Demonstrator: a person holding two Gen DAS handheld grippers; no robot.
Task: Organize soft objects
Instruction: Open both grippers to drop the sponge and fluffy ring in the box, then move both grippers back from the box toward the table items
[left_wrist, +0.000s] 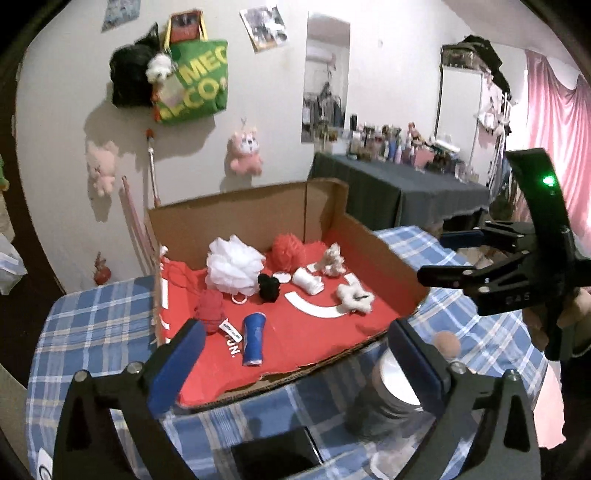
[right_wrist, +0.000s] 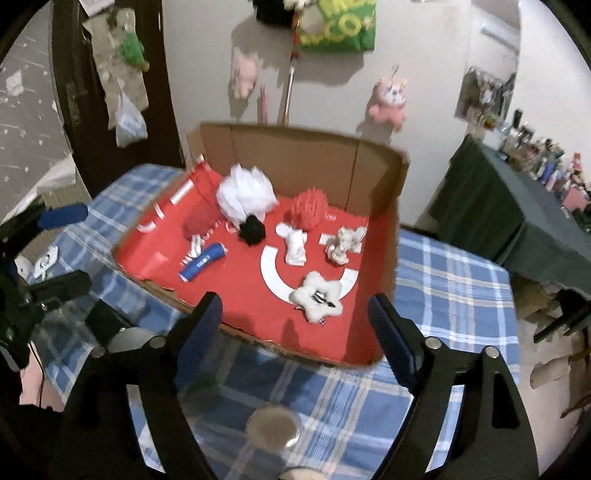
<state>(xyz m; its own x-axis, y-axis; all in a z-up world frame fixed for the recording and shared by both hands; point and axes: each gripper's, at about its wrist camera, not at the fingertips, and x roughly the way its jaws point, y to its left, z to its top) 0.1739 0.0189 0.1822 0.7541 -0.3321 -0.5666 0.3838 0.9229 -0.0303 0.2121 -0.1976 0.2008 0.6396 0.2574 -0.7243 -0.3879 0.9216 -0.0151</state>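
A cardboard box (left_wrist: 373, 236) (right_wrist: 388, 229) with a red lining sits on the blue plaid table. In it lie a white mesh pouf (left_wrist: 234, 269) (right_wrist: 245, 197), a red pouf (left_wrist: 288, 253) (right_wrist: 308, 212), a black fuzzy piece (left_wrist: 267, 288) (right_wrist: 252, 229), red yarn (left_wrist: 209, 308) (right_wrist: 195, 223), a blue roll (left_wrist: 254, 338) (right_wrist: 203, 264), a white sock (left_wrist: 307, 281) (right_wrist: 295, 247), a small cream plush (left_wrist: 332, 260) (right_wrist: 343, 243) and a white star plush (left_wrist: 354, 297) (right_wrist: 317, 291). My left gripper (left_wrist: 295, 363) is open and empty before the box. My right gripper (right_wrist: 295, 345) is open and empty at the box's near edge; it also shows in the left wrist view (left_wrist: 454, 258).
A clear jar with a metal lid (left_wrist: 395, 391) (right_wrist: 273, 424) stands on the table in front of the box, with a small peach ball (left_wrist: 447, 343) beside it. A black phone-like slab (left_wrist: 277, 454) lies near me. A dark-clothed side table (left_wrist: 402, 188) with bottles stands behind.
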